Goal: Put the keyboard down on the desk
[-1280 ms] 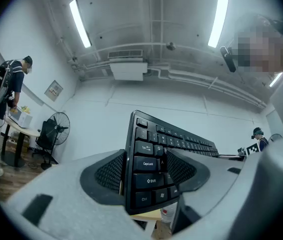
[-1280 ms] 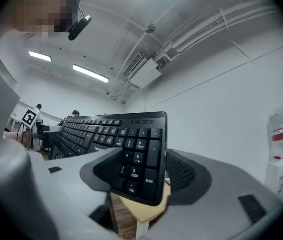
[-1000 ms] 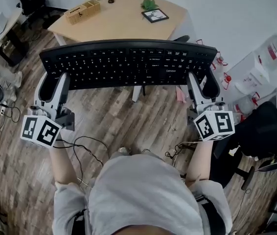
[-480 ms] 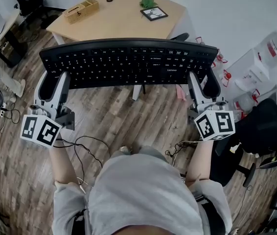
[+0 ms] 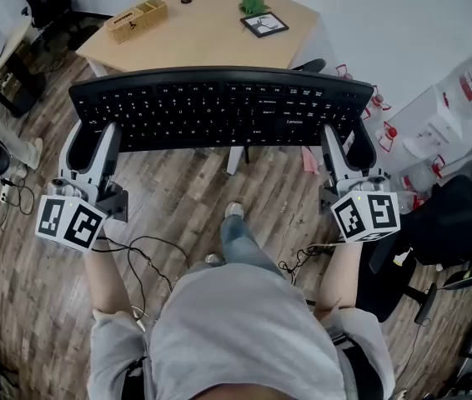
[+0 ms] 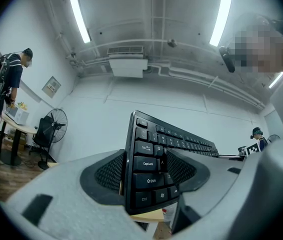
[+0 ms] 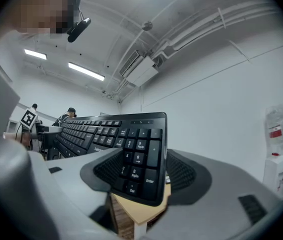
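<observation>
Head view: the keyboard (image 5: 219, 107) hangs level above the floor (image 5: 186, 198), short of the surface (image 5: 203, 32), with the left tool (image 5: 94, 140) and right tool (image 5: 346, 144) at its ends.
Left gripper view: jaws clamp its left end.
Right gripper view: jaws clamp its numpad end.

Bright ceiling-strip light (image 6: 79, 18), sharp, fisheye-warped edges

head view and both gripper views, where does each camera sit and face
Head view: on the person's head, facing steeply down at the keyboard, desk beyond; shows torso, left hand-held gripper, right hand-held gripper.
Left gripper view: on that gripper, facing along its jaws, shut on the keyboard's Ctrl end.
Right gripper view: likewise, on the numpad end.
Shared: the keyboard.
</observation>
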Motion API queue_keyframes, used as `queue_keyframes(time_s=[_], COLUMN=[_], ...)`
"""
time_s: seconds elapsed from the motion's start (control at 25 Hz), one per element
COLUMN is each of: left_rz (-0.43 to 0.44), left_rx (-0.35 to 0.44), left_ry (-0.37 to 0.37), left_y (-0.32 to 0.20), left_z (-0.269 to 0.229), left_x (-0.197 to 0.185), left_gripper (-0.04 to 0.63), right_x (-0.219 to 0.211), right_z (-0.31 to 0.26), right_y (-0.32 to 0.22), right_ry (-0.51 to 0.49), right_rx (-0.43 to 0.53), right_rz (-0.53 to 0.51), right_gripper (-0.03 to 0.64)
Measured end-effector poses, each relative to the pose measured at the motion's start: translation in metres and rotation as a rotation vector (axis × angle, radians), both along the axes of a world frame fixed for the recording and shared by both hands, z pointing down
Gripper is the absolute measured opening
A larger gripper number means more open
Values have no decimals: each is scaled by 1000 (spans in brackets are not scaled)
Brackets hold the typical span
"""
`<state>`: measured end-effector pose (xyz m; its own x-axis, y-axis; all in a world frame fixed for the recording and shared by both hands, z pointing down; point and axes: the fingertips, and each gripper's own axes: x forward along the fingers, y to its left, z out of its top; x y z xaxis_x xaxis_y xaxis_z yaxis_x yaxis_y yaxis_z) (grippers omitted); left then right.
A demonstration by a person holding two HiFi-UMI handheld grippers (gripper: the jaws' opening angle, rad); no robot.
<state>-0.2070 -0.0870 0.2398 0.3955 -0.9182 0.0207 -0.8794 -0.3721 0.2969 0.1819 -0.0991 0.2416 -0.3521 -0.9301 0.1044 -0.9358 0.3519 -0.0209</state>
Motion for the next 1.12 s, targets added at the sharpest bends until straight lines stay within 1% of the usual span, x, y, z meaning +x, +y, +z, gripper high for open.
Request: queue_keyframes(time_s=[0.16,0.36,0.76,1.12], left_rz=[-5,4,-12,-24], left_rx=[-7,42,120,160], left_ry=[-22,-7,-20,-20], left_y=[2,1,2,5], left_z=[-4,-7,-2,-3], left_x=[1,-1,2,2], left_gripper=[255,255,255,255], right_x=[0,-1,1,1], right_z=[4,-6,2,2], right_y=[-1,2,-3,-3], right_ry=[-20,-4,-16,-19], right_rx=[-5,49,129,170], right_rz=[-4,6,-6,-13], right_gripper=[249,249,249,249])
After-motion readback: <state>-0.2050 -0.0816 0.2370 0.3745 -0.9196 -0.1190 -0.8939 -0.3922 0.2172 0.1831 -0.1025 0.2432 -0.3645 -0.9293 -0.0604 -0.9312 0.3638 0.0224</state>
